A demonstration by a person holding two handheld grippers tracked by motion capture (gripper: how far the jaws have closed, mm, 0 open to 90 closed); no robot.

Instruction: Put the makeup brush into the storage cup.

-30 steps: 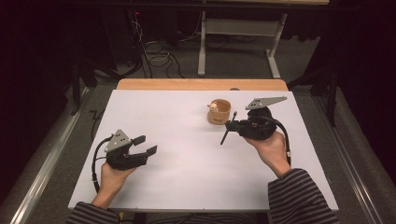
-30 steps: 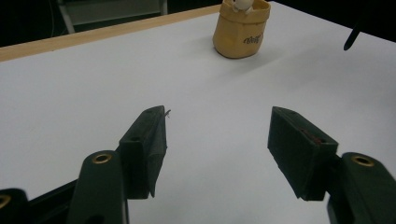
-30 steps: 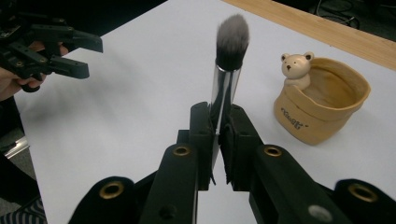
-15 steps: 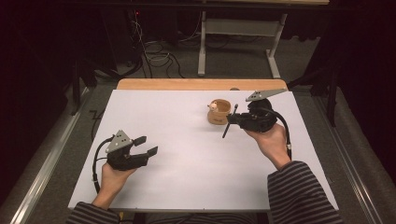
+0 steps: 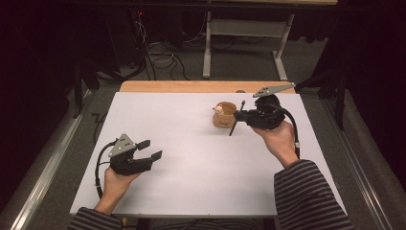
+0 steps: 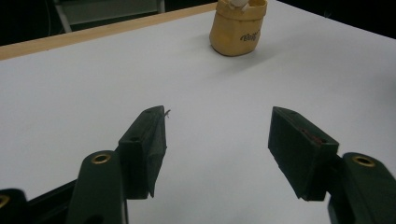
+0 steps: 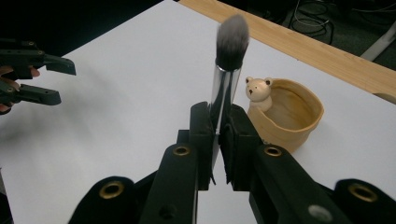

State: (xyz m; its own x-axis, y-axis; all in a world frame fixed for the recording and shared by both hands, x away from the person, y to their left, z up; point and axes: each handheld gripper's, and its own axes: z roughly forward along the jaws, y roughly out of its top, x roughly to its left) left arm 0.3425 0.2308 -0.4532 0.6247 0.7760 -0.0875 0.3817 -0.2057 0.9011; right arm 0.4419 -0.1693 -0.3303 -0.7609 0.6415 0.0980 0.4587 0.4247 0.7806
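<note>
White tabletop [image 5: 201, 158], rectangular, wooden strip [image 5: 191, 86] along 12 o'clock edge. Small tan cup [image 5: 224, 115] with bear figure on rim stands on it toward 1 o'clock, upright. Left hand [image 5: 115, 184] rests near 8 o'clock.

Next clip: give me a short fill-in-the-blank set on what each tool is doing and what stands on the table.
1. The right tool is shut on a makeup ____.
2. The left tool holds nothing; its jaws are ____.
3. The tan cup has a small ____ figure at its rim.
4. In the high view, the cup stands on the white table just to the ____ of the right tool.

Missing words: brush; open; bear; left
</note>
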